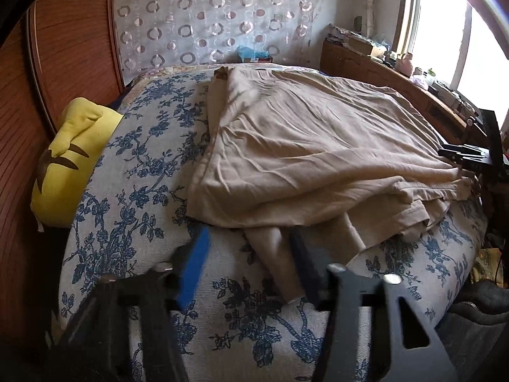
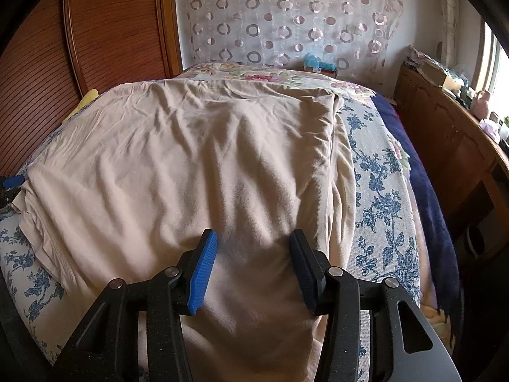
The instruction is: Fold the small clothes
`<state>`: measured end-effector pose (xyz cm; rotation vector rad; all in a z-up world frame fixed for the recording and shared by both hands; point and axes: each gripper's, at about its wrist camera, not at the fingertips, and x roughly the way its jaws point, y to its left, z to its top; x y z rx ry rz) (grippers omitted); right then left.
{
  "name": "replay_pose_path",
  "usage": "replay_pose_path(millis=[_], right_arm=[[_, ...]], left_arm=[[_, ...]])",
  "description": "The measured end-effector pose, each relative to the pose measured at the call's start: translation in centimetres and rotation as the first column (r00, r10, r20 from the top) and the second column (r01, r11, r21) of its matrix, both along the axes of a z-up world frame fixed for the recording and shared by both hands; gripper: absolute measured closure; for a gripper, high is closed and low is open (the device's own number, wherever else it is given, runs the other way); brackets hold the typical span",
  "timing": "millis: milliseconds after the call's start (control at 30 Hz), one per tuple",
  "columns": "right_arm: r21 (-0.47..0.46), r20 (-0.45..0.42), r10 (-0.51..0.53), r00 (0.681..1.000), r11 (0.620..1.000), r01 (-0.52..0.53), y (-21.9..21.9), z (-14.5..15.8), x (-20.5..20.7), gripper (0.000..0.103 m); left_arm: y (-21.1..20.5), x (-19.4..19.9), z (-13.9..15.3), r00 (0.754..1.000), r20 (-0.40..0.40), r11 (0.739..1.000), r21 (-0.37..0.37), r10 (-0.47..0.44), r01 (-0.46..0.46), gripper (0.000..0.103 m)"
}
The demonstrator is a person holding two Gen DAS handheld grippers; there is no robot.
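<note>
On the bed the beige garment lies partly folded with layers stacked at its near edge, more folds seemingly left; the left gripper is half open astride a loose strip, the right gripper half open over cloth, neither clamping.

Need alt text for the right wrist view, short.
A beige garment lies spread on a blue floral bedspread; the right gripper sits over its near edge, jaws apart with cloth between them. A circle-patterned curtain hangs behind.
</note>
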<state>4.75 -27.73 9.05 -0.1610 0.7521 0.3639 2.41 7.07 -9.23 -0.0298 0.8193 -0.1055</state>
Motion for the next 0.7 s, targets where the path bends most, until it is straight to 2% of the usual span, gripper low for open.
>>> replay_pose_path(millis=[33, 67, 133, 200, 267, 433, 600, 667, 700], right_arm=[[0.001, 0.000, 0.000, 1.000, 1.000, 0.000, 0.0, 0.0, 0.0, 0.053], [0.000, 0.000, 0.000, 1.000, 1.000, 0.000, 0.0, 0.0, 0.0, 0.053], [0.001, 0.000, 0.000, 1.000, 1.000, 0.000, -0.1, 0.0, 0.0, 0.053], [0.003, 0.000, 0.001, 1.000, 1.000, -0.001, -0.1, 0.0, -0.1, 0.053], [0.004, 0.000, 0.001, 1.000, 1.000, -0.001, -0.1, 0.0, -0.1, 0.053], [0.005, -0.001, 0.001, 1.000, 1.000, -0.001, -0.1, 0.0, -0.2, 0.053], [0.004, -0.001, 0.001, 1.000, 1.000, -0.001, -0.1, 0.0, -0.2, 0.053], [0.007, -0.001, 0.001, 1.000, 1.000, -0.001, -0.1, 0.0, -0.2, 0.053], [0.009, -0.002, 0.001, 1.000, 1.000, -0.001, -0.1, 0.0, -0.2, 0.053]], left_arm=[[0.0, 0.1, 0.0, 1.000, 0.000, 1.000, 0.003, 0.001, -0.001, 0.069], [-0.2, 0.1, 0.0, 1.000, 0.000, 1.000, 0.019, 0.000, 0.000, 0.072], [-0.6, 0.1, 0.0, 1.000, -0.001, 0.999, 0.035, -0.025, 0.025, 0.092], [-0.8, 0.0, 0.1, 0.999, -0.004, 0.998, 0.060, -0.033, 0.033, 0.101], [-0.3, -0.2, 0.3, 1.000, 0.012, 0.994, 0.108, 0.002, -0.003, 0.101], [2.3, -0.3, 0.5, 0.998, 0.007, 0.995, 0.075, 0.059, -0.059, 0.101], [3.4, -0.1, 0.9, 0.997, 0.010, 0.997, 0.007, 0.083, -0.083, 0.101], [3.7, 0.2, 1.2, 0.996, 0.013, 0.996, -0.019, 0.086, -0.086, 0.090], [3.7, 0.4, 1.2, 0.996, 0.016, 0.996, -0.024, 0.090, -0.090, 0.076]])
